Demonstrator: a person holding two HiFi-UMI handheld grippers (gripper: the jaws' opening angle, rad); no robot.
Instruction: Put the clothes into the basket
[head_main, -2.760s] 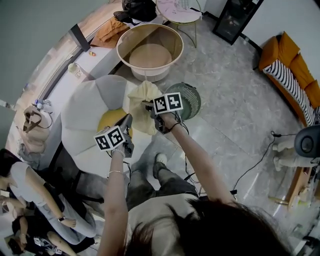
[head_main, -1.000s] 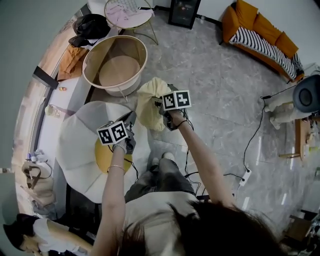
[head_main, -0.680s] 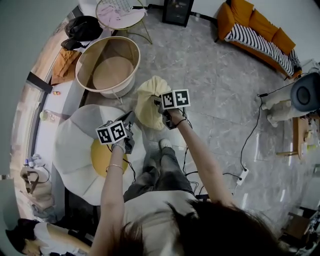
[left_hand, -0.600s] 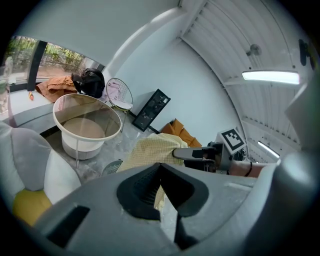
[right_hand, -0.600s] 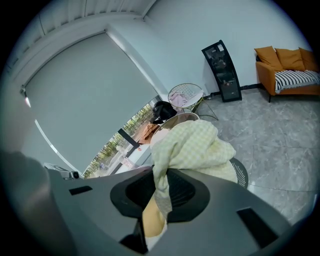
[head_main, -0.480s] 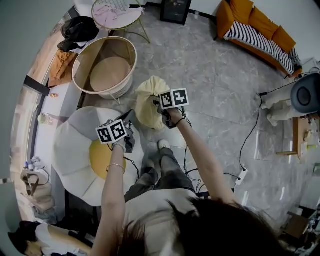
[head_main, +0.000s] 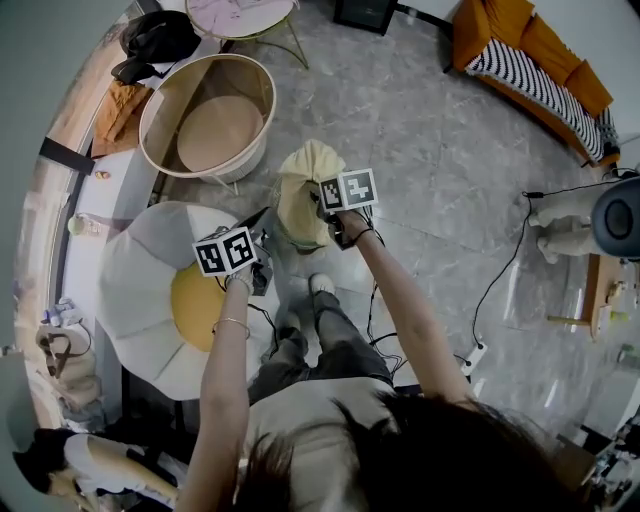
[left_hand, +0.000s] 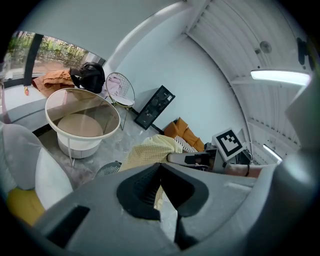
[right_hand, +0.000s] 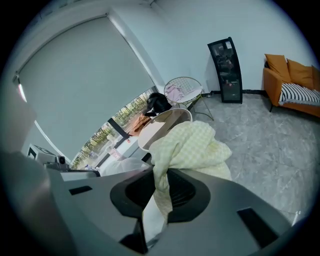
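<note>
Grey marble floor, head view: basket (head_main: 240, 160) stands upper left, and the yellow checked cloth (head_main: 305, 185) hangs nearby from the right gripper (head_main: 324, 214). Left gripper view: left gripper (left_hand: 159, 169) closed, empty. Right gripper view: jaws clamped on cloth.

A grey marbled tile floor (head_main: 430, 130) carries everything. At upper left a round cream basket (head_main: 160, 105) stands on thin legs. Below it spreads a white flower-shaped seat (head_main: 140, 270) with a yellow centre. An orange sofa (head_main: 540, 60) sits at upper right, and a person's white shoe (head_main: 320, 285) is planted at centre.
</note>
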